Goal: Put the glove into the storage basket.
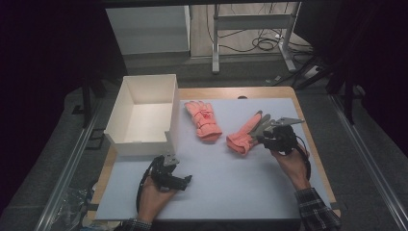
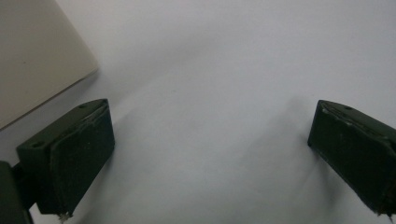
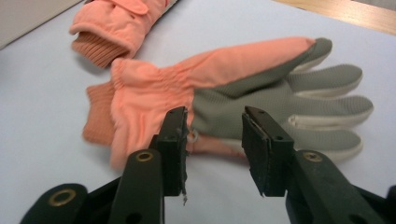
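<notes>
The soft orange glove with a grey palm (image 3: 243, 84) is lying flat on the pale blue tabletop (image 1: 231, 183), palm up, on the right side. The right claw (image 3: 212, 140) is sitting at the glove's near edge, close to the wrist part, with its jaws partly closed around the edge; they are not squeezing it tight, so the glove does not look held yet. This looks like the grabbing step. Next, the jaws probably need to pinch the cloth all the way before lifting. A second orange glove (image 1: 203, 119) is lying just beside the first one, nearer the open white box (image 1: 120, 139) on the left. The left claw (image 2: 210, 154) is resting wide open over bare tabletop near the box corner, holding nothing.
</notes>
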